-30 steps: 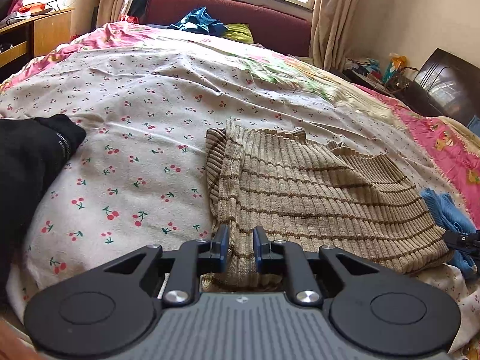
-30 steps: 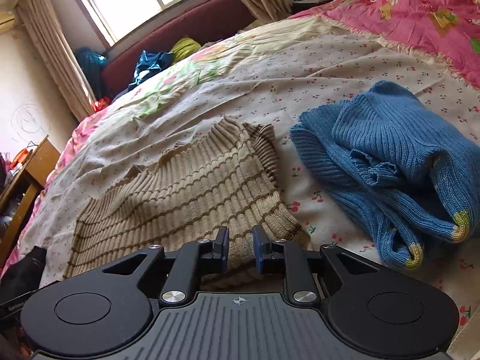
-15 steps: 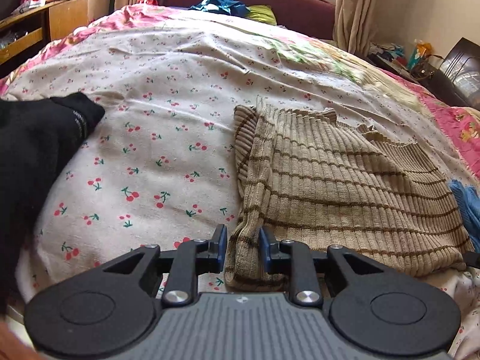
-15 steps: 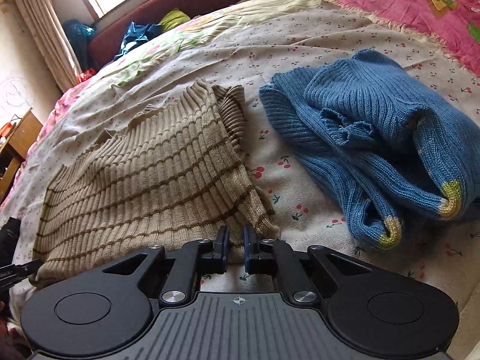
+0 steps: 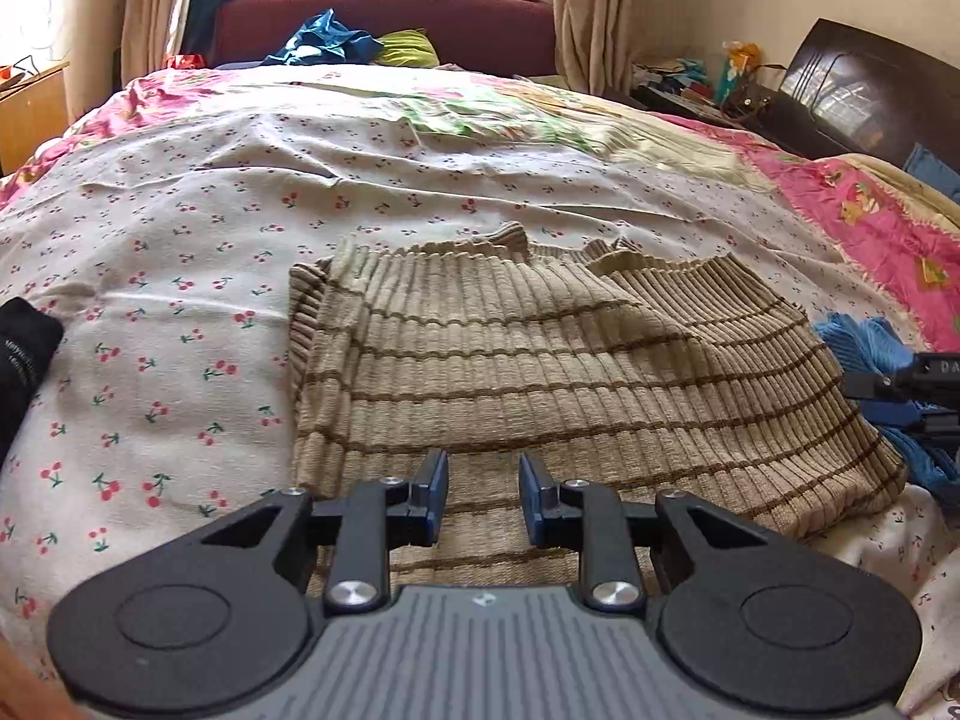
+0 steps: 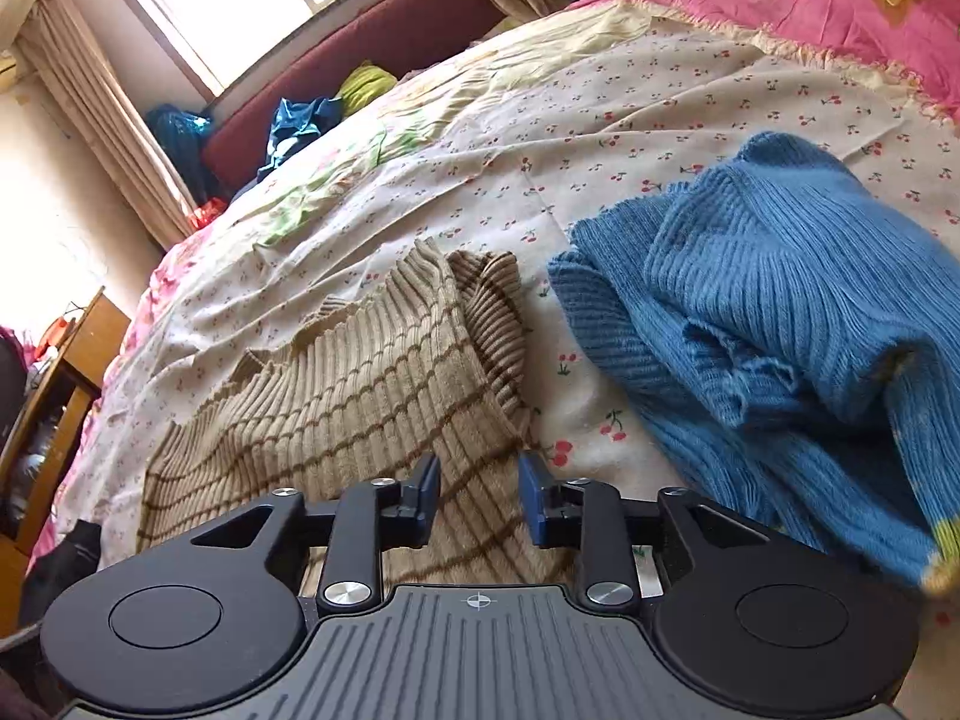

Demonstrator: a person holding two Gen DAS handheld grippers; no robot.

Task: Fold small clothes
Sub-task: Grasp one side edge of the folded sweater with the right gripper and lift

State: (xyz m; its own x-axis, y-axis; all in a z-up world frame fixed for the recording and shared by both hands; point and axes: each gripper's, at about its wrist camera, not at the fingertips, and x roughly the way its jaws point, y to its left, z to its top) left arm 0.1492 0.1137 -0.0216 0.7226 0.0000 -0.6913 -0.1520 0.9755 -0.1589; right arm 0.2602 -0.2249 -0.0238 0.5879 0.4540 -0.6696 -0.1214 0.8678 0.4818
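Two open grippers, left gripper (image 5: 483,495), right gripper (image 6: 480,495), over striped sweater (image 5: 540,384) hem

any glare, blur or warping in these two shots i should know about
Left wrist view: fisheye bends the bed into a dome; the beige striped sweater is sharp, corners vignetted dark. Right wrist view: the window is blown out to white, washing the left wall; the blue sweater smears with blur at its near cuff.
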